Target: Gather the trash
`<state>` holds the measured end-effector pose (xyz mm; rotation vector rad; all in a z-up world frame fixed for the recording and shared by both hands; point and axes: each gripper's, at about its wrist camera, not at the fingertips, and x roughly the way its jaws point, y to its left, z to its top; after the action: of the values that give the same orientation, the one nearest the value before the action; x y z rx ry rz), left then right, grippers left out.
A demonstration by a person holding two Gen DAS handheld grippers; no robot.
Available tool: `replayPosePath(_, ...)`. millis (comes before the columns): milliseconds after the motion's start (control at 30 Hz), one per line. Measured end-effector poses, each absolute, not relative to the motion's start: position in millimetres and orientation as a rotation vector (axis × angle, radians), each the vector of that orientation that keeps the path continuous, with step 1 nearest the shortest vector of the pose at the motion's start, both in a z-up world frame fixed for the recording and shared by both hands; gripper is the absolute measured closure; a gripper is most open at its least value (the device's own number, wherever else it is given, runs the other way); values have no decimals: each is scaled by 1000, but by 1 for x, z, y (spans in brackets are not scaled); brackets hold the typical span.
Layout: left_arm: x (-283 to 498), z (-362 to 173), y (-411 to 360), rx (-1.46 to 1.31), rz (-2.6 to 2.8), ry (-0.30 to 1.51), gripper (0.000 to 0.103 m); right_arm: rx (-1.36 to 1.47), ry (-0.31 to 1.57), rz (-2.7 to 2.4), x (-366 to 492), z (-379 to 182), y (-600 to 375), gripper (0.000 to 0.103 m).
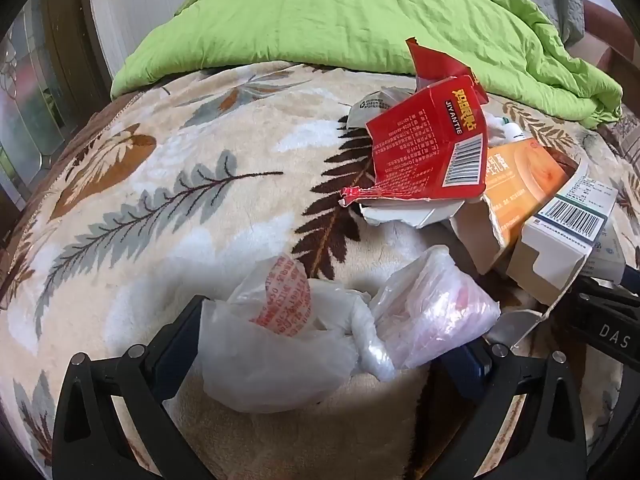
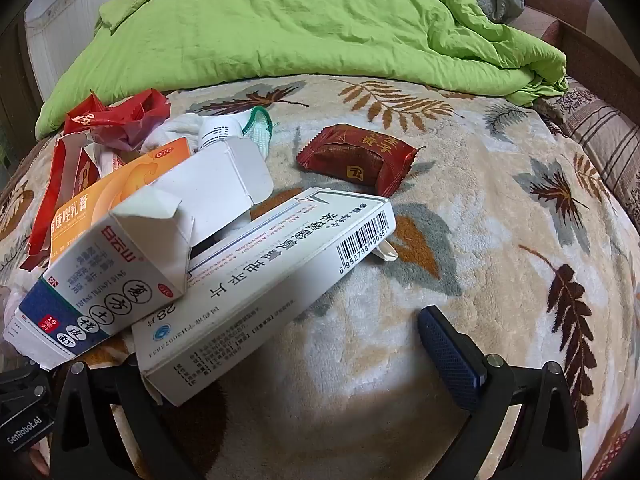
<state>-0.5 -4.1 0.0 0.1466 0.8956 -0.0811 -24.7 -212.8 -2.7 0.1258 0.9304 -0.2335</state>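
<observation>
Left claw (image 1: pixel 332 344) spread wide, both fingers straddling the crumpled plastic bag (image 1: pixel 280 336) on the leaf-patterned blanket (image 1: pixel 160 184), pads not yet pressing; right claw (image 2: pixel 304 344) equally wide and empty, its left finger hidden under the long white medicine box (image 2: pixel 256 280), which lies in the pile of torn cartons with the red carton (image 1: pixel 428 148), while the dark red wrapped snack (image 2: pixel 360 160) sits apart. Suggested approach: lower left claw, close on the bunched middle of the bag rather than loose film, and keep blanket pile out of the pinch.
</observation>
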Motion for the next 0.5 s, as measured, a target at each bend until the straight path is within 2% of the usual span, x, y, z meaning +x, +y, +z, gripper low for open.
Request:
replayPosePath(333, -1, 4, -1, 108, -129, 912, 0, 125, 933, -234, -25, -3, -213, 0)
replayPosePath(500, -13, 22, 4, 55, -133, 837, 0, 103, 954, -235, -17, -8, -209, 0)
